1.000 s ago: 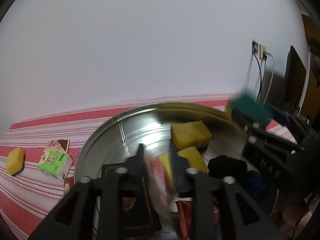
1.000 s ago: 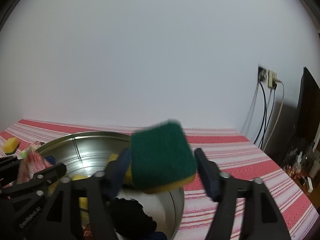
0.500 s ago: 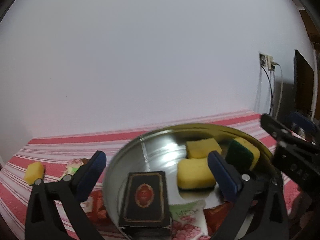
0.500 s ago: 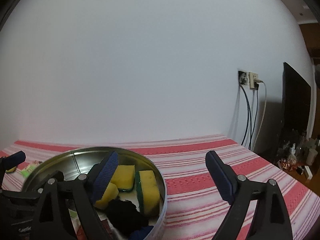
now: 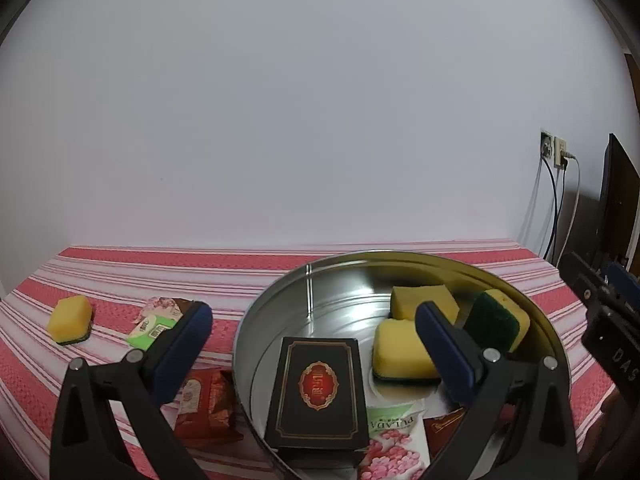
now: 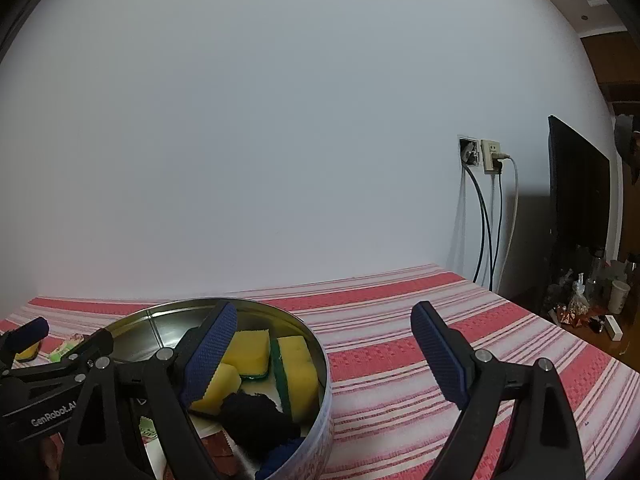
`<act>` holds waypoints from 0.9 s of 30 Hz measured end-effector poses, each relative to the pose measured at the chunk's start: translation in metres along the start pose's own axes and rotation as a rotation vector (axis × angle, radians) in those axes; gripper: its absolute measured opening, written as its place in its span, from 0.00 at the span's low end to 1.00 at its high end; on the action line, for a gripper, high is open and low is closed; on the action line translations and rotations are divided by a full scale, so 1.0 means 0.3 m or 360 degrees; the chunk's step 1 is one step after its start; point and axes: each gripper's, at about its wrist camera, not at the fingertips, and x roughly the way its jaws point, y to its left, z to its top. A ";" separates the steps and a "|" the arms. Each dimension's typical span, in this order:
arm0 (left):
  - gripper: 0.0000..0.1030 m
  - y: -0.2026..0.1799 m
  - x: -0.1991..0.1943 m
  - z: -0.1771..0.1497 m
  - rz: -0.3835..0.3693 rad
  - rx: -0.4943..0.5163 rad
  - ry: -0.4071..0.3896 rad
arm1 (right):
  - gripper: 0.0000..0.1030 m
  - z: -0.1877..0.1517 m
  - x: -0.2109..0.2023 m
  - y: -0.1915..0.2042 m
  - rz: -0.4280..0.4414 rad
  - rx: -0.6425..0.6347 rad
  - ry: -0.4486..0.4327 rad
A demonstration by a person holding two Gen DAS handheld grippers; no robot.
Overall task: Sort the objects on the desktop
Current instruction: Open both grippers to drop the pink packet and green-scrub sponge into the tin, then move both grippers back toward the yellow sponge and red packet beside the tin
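Round metal tin [image 5: 308, 288] on a red-and-white striped tablecloth [image 5: 120, 276], taken as landmark. The left gripper [image 5: 312, 332] hovers over the tin's near side, jaws spread wide and empty; a black box with a red-gold emblem [image 5: 318, 392] lies in the tin between and below them. Also inside: two yellow sponges [image 5: 404, 348], a green-faced sponge [image 5: 496, 320] leaning on the right wall, and a packet reading "PLIADA" upside down [image 5: 394, 436]. Left of the tin: red wrappers [image 5: 208, 404], a green carton [image 5: 154, 330], a further yellow sponge [image 5: 70, 318]. The right gripper [image 6: 324, 344] spans the tin's right rim, jaws wide, holding nothing; the left tool is lettered "GenRobot.AI".
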 end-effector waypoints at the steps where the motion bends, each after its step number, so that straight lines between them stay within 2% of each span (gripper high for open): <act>1: 0.99 -0.001 -0.002 -0.001 0.0000 0.0004 -0.0002 | 0.88 -0.001 -0.007 -0.001 -0.0007 0.0008 -0.0013; 8: 0.99 -0.007 -0.003 -0.007 0.0008 0.0040 -0.0012 | 0.88 -0.001 -0.053 -0.027 -0.0035 0.0116 -0.0078; 16: 0.99 0.010 -0.025 -0.009 -0.0021 0.0022 -0.0051 | 0.88 -0.006 -0.066 -0.041 -0.0031 0.0165 -0.0079; 27: 0.99 0.073 -0.049 -0.021 -0.0024 -0.0009 -0.0017 | 0.88 -0.024 -0.105 -0.061 -0.0014 0.0295 -0.0030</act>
